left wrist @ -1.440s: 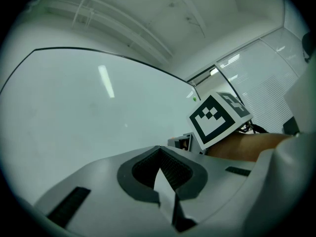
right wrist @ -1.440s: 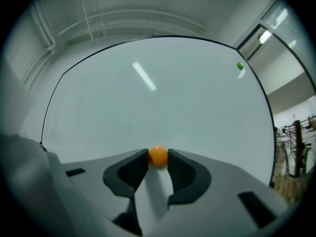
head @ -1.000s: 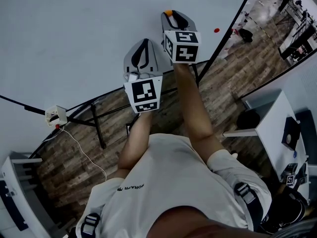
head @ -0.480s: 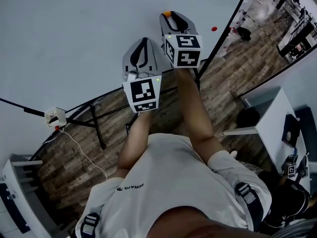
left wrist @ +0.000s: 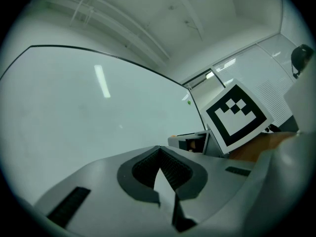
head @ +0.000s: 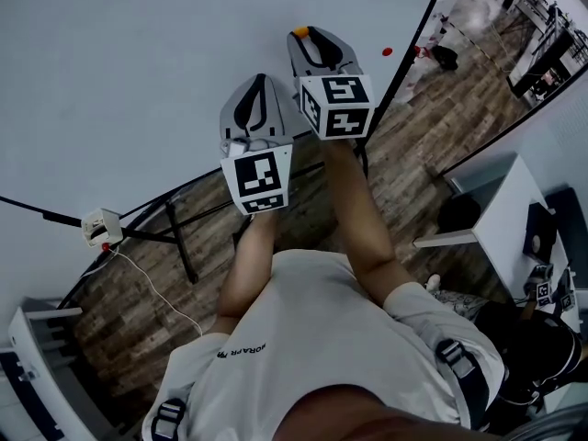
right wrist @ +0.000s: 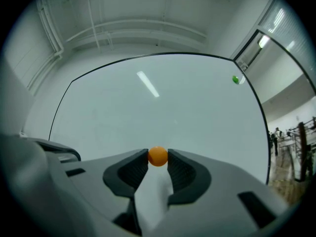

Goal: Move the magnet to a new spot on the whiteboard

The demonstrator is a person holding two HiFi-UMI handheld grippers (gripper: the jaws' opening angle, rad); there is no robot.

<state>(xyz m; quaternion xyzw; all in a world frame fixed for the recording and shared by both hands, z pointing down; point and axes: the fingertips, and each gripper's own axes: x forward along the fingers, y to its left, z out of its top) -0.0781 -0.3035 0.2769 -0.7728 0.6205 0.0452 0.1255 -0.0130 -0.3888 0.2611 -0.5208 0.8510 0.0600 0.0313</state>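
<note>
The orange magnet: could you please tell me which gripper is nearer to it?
Right. The right gripper grips the orange magnet between its jaw tips; the left gripper sits shut and empty beside the right one, apart from the magnet.

Small shirt print (head: 243,347), too blurred to read

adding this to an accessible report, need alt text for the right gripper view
The grey jaws of the right gripper pinch a small orange magnet at their tips, in front of a wide whiteboard. A small green dot sits near the board's upper right edge.
</note>
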